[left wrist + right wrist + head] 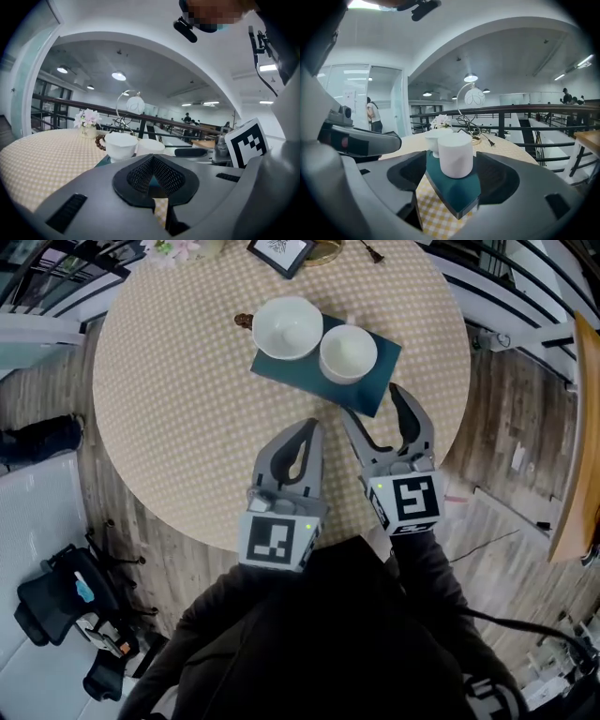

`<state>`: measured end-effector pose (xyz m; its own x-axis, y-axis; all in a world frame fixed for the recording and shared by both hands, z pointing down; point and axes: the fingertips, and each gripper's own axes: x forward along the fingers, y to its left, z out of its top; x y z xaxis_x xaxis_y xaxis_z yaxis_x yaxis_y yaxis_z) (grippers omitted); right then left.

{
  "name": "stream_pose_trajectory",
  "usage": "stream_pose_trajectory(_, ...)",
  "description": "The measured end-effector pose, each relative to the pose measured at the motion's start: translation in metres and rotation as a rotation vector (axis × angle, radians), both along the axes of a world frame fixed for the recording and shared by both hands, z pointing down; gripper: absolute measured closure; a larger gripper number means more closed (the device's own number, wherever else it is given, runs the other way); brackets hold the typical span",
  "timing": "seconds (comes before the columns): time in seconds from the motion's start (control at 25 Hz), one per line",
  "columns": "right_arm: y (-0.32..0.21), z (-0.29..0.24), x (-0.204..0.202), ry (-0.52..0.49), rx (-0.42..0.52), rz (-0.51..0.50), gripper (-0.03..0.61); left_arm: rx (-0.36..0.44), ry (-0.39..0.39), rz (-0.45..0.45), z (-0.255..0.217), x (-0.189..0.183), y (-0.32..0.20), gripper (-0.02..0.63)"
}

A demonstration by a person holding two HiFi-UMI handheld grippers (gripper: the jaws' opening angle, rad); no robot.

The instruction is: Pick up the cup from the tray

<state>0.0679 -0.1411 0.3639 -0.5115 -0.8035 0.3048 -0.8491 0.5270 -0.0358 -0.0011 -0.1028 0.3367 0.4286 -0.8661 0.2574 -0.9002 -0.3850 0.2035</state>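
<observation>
We see our right gripper [373, 405] with jaws spread wide, gripping nothing, the teal tray's [275, 369] near corner between them, the white cup [348, 352] upright on that tray beside a wider cup [288, 327], our left gripper [309, 427] jaws closed, empty, above the round counter [169, 409]

Cup [348, 352] beside bowl [288, 327] on tray [372, 382]

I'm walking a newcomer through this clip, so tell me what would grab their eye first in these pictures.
Two white cups stand side by side on a teal tray on a round checked table. The right gripper, jaws open, points at the nearer cup, with its tips at the tray's near corner. The left gripper is shut beside it, over bare table.
</observation>
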Motion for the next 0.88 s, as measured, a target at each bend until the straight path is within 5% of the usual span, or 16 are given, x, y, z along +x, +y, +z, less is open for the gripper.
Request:
stream_pose_trajectory(0.2, -0.024, 0.021, -0.012, 0.083, -0.046, -0.036, 0.235, -0.061, 0.020, -0.016, 0.023, -0.013, -0.012, 0.611)
stream_pose_trajectory(0.36, -0.047, 0.025, -0.023, 0.095, 0.013, -0.066, 0.206, -0.094, 0.024, -0.032, 0.040, -0.024, -0.023, 0.611)
stream_pose_trajectory(0.88, -0.073, 0.034, -0.040, 0.148, 0.036, -0.119, 0.201, -0.118, 0.040, -0.055, 0.056, -0.035, -0.033, 0.611)
